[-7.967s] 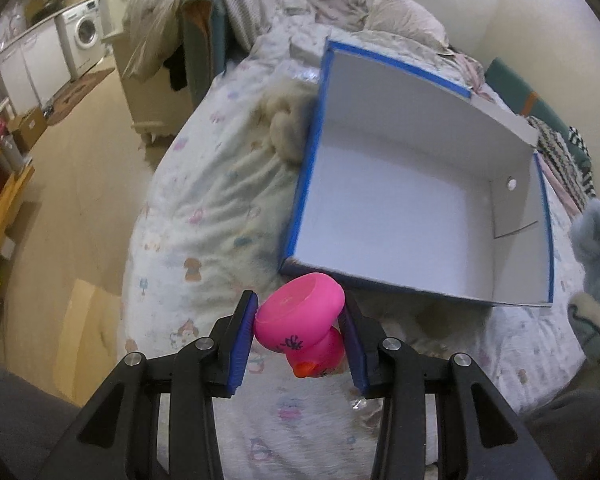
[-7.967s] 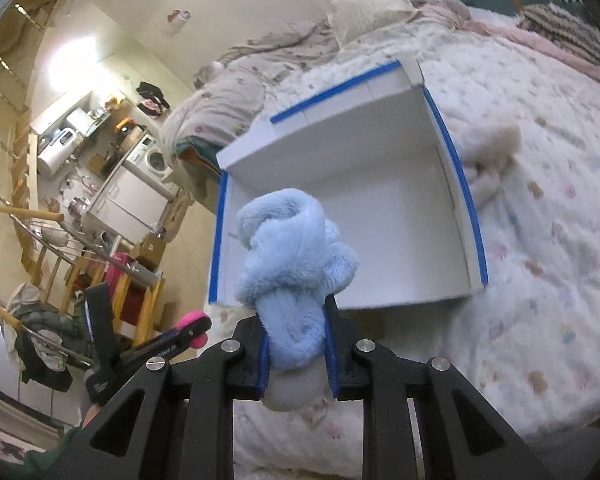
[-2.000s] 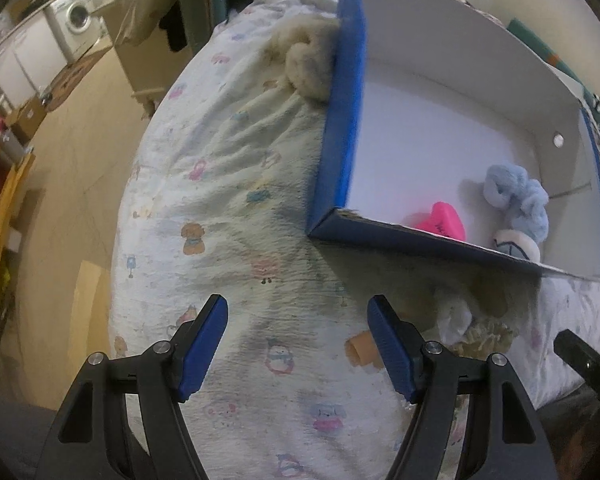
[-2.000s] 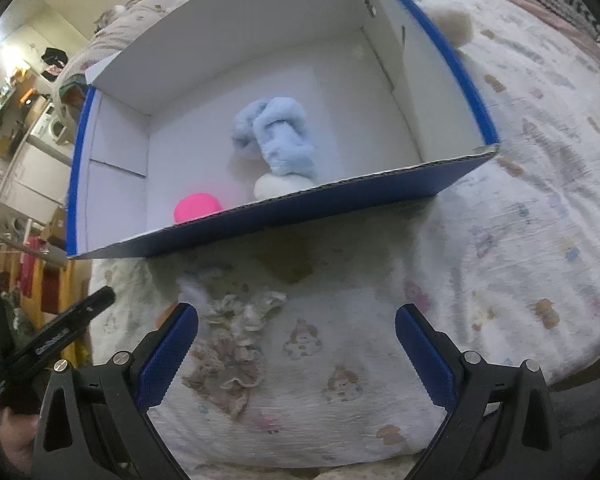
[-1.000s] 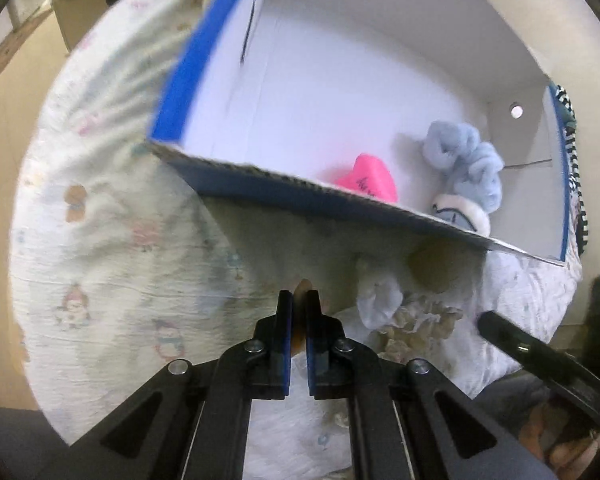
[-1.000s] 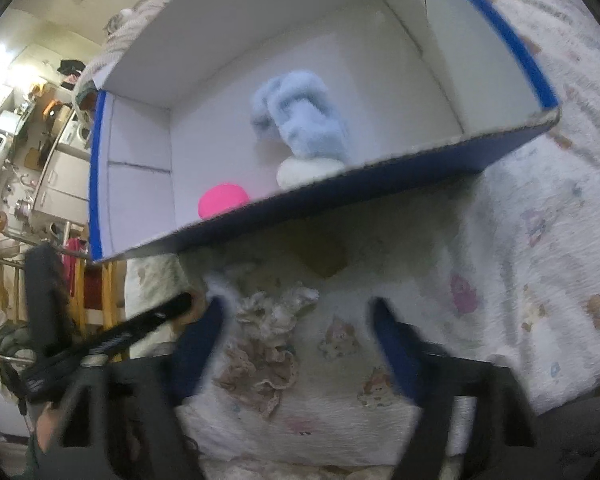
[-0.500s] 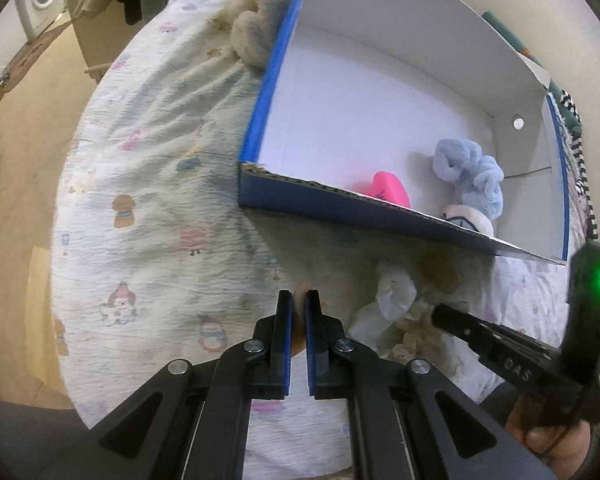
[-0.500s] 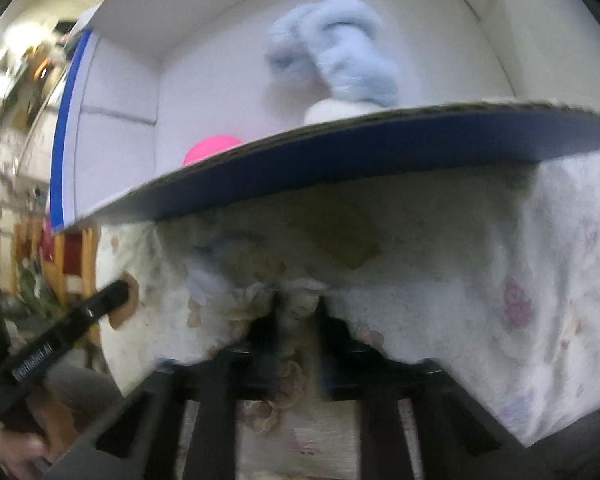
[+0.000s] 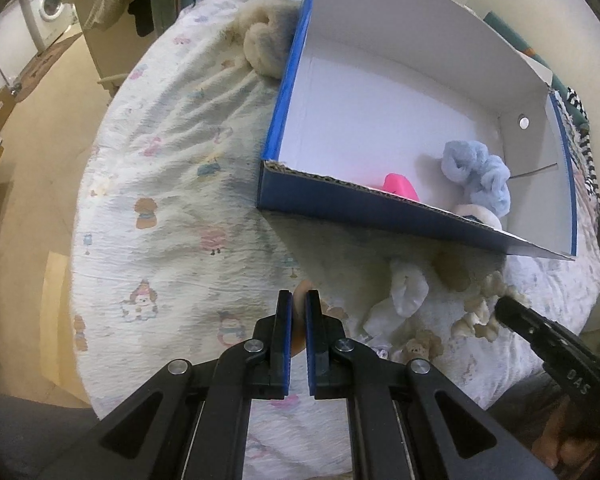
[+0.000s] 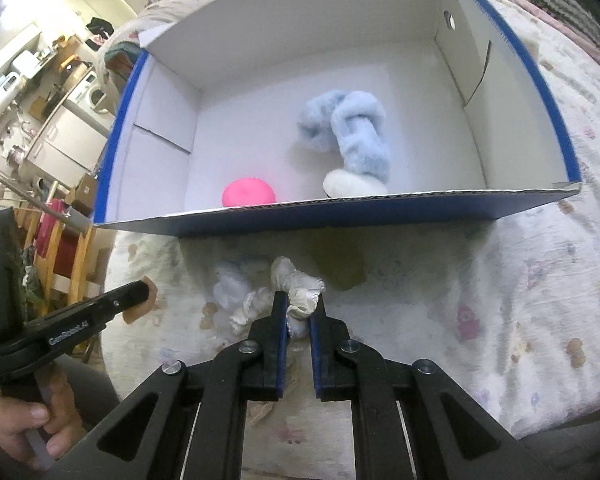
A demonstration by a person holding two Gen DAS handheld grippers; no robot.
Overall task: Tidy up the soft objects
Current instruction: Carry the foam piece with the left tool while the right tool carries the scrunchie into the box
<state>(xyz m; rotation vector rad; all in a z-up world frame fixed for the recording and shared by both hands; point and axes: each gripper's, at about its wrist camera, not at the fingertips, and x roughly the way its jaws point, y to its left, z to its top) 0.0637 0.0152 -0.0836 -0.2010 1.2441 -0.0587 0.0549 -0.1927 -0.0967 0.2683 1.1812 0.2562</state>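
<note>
A white box with blue edges (image 9: 380,204) (image 10: 340,212) lies open on the bed. Inside are a pink rubber duck (image 9: 400,186) (image 10: 248,192) and a light blue plush slipper (image 9: 480,176) (image 10: 356,136). My left gripper (image 9: 298,300) is shut on a small tan soft piece (image 9: 300,300), which also shows in the right wrist view (image 10: 142,300). My right gripper (image 10: 298,302) is shut on a cream lacy cloth (image 10: 296,284), held just in front of the box's near wall; in the left wrist view the cloth (image 9: 480,308) hangs from the right gripper (image 9: 504,308).
A white crumpled cloth (image 9: 408,288) (image 10: 232,284) lies on the patterned bedsheet (image 9: 172,200) before the box. A cream fluffy item (image 9: 264,48) lies left of the box. The bed edge drops to the floor (image 9: 32,160) on the left.
Both grippers, open two seconds ago, have closed: the left on the tan piece, the right on the lacy cloth. Both have since lifted and drawn back a little from the bed.
</note>
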